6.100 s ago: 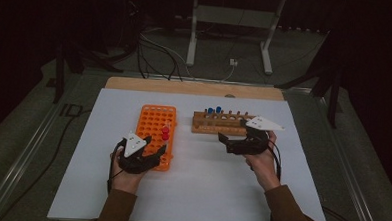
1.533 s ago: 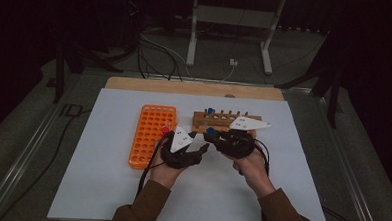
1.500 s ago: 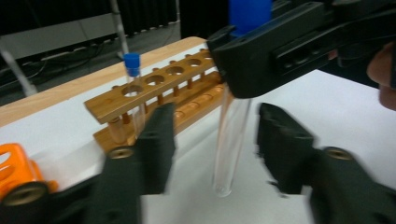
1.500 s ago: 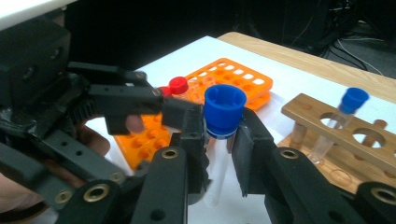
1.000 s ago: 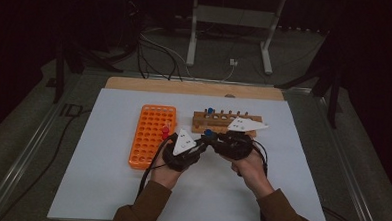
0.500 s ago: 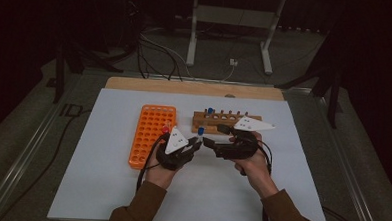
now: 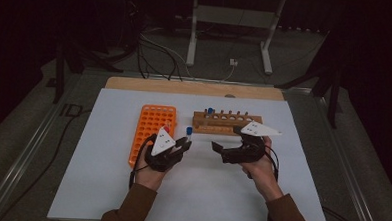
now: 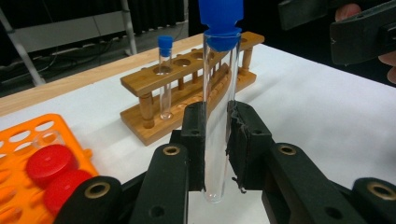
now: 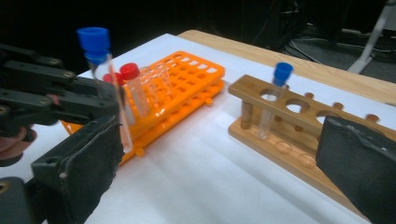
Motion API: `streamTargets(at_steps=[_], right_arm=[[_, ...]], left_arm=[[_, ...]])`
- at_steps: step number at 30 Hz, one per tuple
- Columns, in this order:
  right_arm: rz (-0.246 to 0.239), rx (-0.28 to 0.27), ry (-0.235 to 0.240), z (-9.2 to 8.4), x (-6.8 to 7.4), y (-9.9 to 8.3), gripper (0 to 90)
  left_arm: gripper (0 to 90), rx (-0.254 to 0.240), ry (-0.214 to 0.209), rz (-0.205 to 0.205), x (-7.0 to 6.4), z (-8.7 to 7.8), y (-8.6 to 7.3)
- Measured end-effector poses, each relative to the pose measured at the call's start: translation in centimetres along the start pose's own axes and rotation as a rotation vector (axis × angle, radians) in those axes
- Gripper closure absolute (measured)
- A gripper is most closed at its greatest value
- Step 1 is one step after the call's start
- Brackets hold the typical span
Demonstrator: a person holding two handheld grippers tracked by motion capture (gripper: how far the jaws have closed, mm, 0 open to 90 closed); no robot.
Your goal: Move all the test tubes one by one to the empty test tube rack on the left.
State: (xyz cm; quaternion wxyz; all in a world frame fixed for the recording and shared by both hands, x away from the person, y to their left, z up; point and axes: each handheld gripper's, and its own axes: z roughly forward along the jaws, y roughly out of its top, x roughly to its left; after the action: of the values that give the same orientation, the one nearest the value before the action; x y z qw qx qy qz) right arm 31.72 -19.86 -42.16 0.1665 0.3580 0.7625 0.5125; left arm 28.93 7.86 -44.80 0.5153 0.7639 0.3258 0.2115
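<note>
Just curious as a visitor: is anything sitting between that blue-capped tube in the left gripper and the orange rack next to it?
Nothing visible does. The blue-capped tube, clamped upright in the left gripper, has only bare white table between it and the orange rack.

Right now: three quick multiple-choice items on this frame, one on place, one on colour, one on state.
1. The upright tube with no tongs on it stands in: A orange rack; B wooden rack; C on the sheet.
2. Cap on the held tube: A red; B white; C blue.
3. Right tongs: A open; B shut on a tube; C shut on nothing.

B: it sits in an end hole of the wooden rack.
C: the held tube in the left tongs has a blue cap.
A: the right tongs have just been opening, nothing between the jaws.
</note>
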Motion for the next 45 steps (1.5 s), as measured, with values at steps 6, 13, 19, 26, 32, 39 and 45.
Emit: streamTargets(at_steps=[6,13,19,26,32,39,45], right_arm=[[0.021,-0.010,-0.028,-0.5,-0.7,-0.7,0.0],[0.038,-0.018,-0.046,-1.1,-1.3,-1.4,0.0],[0.048,-0.016,-0.056,-1.4,-1.6,-2.0,0.0],[0.055,-0.026,-0.067,-1.8,-1.9,-2.1,0.0],[0.052,-0.023,-0.067,-1.6,-1.8,-2.3,0.0],[0.048,-0.026,-0.064,-1.7,-1.7,-2.3,0.0],[0.050,-0.026,-0.062,-1.7,-1.8,-2.5,0.0]], left_arm=[[77.7,-0.002,0.008,-0.003,0.3,-0.6,-0.4],[77.6,-0.007,0.025,-0.013,0.8,-1.2,-1.0],[77.6,-0.011,0.046,-0.019,1.3,-2.0,-1.7],[77.5,-0.010,0.079,-0.023,2.1,-2.8,-2.4],[77.5,-0.002,0.108,-0.021,2.6,-2.9,-3.1],[77.1,0.045,0.136,-0.004,2.7,-2.3,-4.1],[77.3,0.136,0.159,-0.005,2.8,-1.9,-4.9]])
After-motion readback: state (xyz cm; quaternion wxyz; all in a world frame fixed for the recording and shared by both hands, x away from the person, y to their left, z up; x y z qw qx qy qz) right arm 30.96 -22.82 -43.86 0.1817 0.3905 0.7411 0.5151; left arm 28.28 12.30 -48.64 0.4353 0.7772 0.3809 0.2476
